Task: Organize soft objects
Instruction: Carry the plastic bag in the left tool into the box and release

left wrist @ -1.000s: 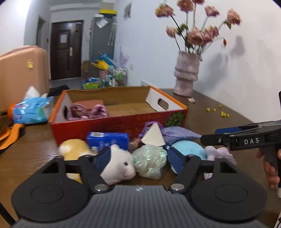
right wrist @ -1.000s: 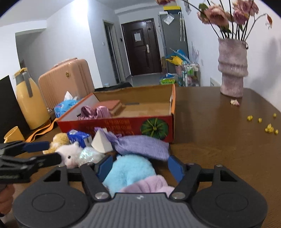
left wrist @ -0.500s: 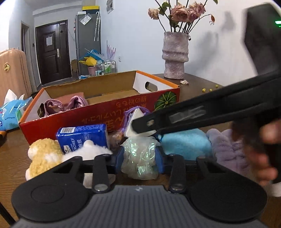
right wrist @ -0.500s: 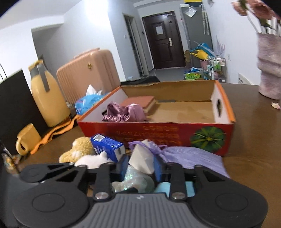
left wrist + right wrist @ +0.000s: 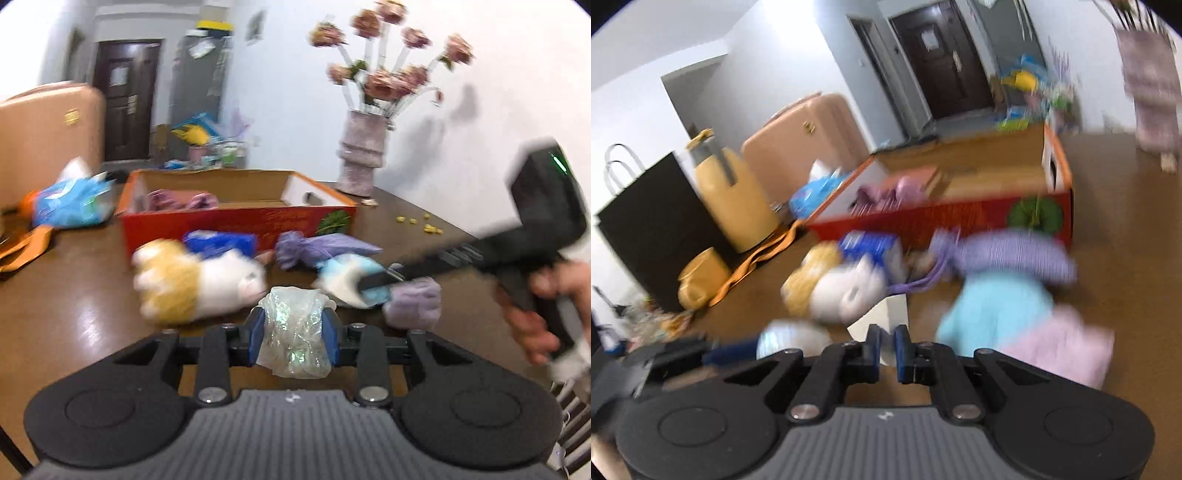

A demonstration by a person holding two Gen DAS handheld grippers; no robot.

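My left gripper (image 5: 293, 326) is shut on a shiny iridescent pouch (image 5: 293, 328) and holds it near the camera. My right gripper (image 5: 885, 349) is shut on a white wedge sponge (image 5: 882, 319); it also shows in the left wrist view (image 5: 373, 286), reaching in from the right. A white and yellow plush (image 5: 195, 282) (image 5: 834, 291), a blue tissue pack (image 5: 221, 240), a purple cloth (image 5: 321, 245) (image 5: 1004, 254), a light blue plush (image 5: 997, 310) and a pink fuzzy item (image 5: 1060, 343) lie on the table before the red cardboard box (image 5: 236, 221) (image 5: 942, 218).
The box holds pink cloth (image 5: 184, 197) at its left end. A vase of flowers (image 5: 362, 162) stands at the back right. A blue bag (image 5: 70, 203), a tan suitcase (image 5: 798, 140), a yellow jug (image 5: 731, 192) and a yellow cup (image 5: 701, 277) are to the left.
Both grippers have lifted and pulled back from the pile with their items. The right gripper has closed tighter on the white wedge. Both views are blurred by motion.
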